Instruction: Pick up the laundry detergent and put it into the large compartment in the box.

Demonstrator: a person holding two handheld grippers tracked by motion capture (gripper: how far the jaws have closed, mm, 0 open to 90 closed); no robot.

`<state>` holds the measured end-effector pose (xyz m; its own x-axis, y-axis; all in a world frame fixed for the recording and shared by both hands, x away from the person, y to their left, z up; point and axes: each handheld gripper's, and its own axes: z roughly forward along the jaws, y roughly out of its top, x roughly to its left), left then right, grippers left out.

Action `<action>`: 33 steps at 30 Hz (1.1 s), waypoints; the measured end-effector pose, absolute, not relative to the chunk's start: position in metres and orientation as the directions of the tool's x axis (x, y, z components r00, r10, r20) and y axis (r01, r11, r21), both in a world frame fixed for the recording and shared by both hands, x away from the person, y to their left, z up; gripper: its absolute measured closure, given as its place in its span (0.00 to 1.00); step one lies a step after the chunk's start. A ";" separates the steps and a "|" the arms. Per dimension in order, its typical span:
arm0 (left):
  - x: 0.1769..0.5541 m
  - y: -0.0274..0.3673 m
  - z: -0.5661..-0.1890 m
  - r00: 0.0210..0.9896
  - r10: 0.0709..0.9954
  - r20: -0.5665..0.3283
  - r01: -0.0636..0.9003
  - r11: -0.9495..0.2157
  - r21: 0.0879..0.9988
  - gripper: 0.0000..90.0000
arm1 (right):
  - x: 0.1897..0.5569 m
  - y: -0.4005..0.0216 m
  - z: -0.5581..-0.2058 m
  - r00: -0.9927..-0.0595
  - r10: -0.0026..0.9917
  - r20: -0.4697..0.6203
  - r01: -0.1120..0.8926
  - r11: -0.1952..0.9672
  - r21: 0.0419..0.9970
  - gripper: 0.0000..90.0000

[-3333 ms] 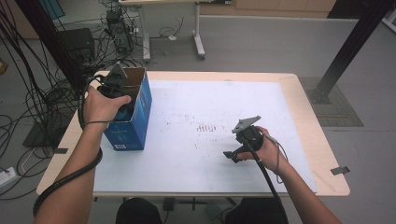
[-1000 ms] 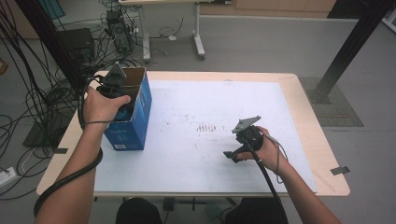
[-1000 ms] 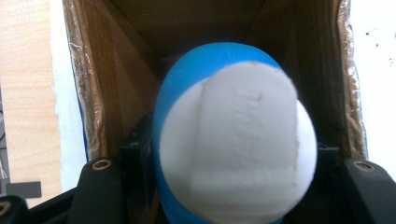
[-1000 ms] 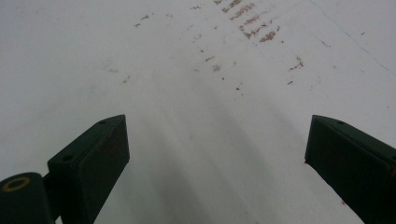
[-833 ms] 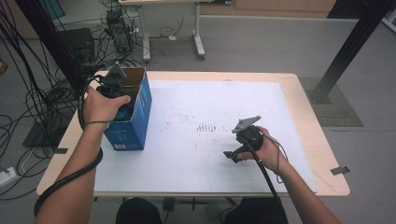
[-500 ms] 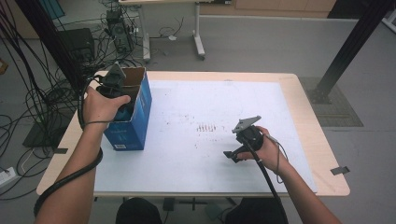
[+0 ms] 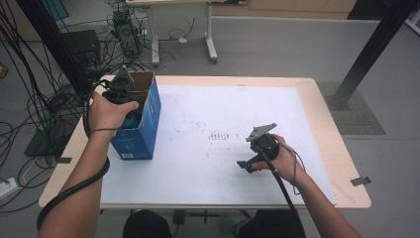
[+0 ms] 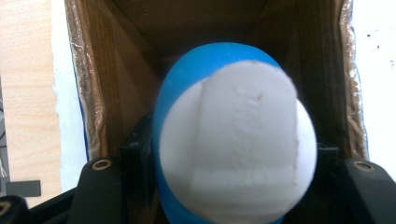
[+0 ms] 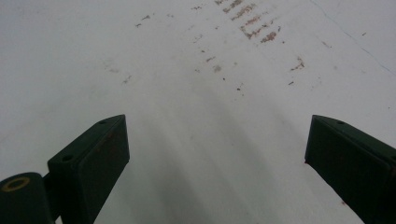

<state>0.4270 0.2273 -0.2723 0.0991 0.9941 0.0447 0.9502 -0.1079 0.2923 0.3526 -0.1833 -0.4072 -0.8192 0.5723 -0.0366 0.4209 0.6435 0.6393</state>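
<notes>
Left gripper view showed the left tongs (image 8: 233,186) pinching a rounded blue object (image 8: 233,140) with a flat white face, held over the open mouth of a cardboard box (image 8: 112,93). It looked light and somewhat soft, perhaps foam or rubber, so a gentle squeeze across its widest middle, as taken, seemed safest; its smooth curve could have slipped from a pinch nearer either end. Its white face carried a raised rectangular patch, ringed by bright blue. From the high view the left tongs (image 7: 120,89) sat at the top of the blue-sided box (image 7: 141,129) on the tabletop (image 7: 223,114), while the right tongs (image 7: 245,166) rested well apart, spread wide and empty.
</notes>
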 end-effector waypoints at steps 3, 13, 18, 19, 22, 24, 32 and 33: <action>0.427 0.228 -0.272 0.096 0.994 0.042 0.951 -0.105 0.291 0.42 | 0.353 -0.183 -0.407 -0.820 0.571 -0.039 0.419 0.645 0.639 0.07; 0.427 0.227 -0.273 0.081 0.996 0.040 0.951 -0.090 0.297 0.42 | 0.352 -0.182 -0.407 -0.821 0.569 -0.036 0.418 0.644 0.641 0.07; 0.428 0.226 -0.272 0.087 0.995 0.049 0.952 -0.097 0.289 0.41 | 0.352 -0.183 -0.407 -0.822 0.569 -0.037 0.419 0.647 0.637 0.07; 0.428 0.226 -0.273 0.086 0.995 0.053 0.953 -0.098 0.286 0.40 | 0.353 -0.183 -0.407 -0.821 0.569 -0.038 0.418 0.645 0.640 0.07; 0.428 0.225 -0.273 0.088 0.995 0.050 0.954 -0.099 0.284 0.39 | 0.353 -0.183 -0.407 -0.822 0.568 -0.040 0.417 0.647 0.638 0.07; 0.428 0.225 -0.273 0.086 0.995 0.050 0.953 -0.097 0.285 0.38 | 0.352 -0.183 -0.407 -0.822 0.568 -0.039 0.417 0.647 0.638 0.07; 0.426 0.225 -0.267 0.072 0.997 0.041 0.949 -0.081 0.305 0.37 | 0.352 -0.182 -0.407 -0.822 0.568 -0.041 0.415 0.647 0.639 0.07; 0.425 0.225 -0.265 0.073 0.996 0.043 0.948 -0.082 0.308 0.37 | 0.352 -0.181 -0.407 -0.822 0.568 -0.041 0.415 0.646 0.640 0.07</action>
<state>0.4252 0.2250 -0.2654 0.0727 0.9964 0.0427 0.9477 -0.0824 0.3085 0.3522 -0.1814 -0.4070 -0.8219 0.5682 -0.0406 0.4152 0.6464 0.6402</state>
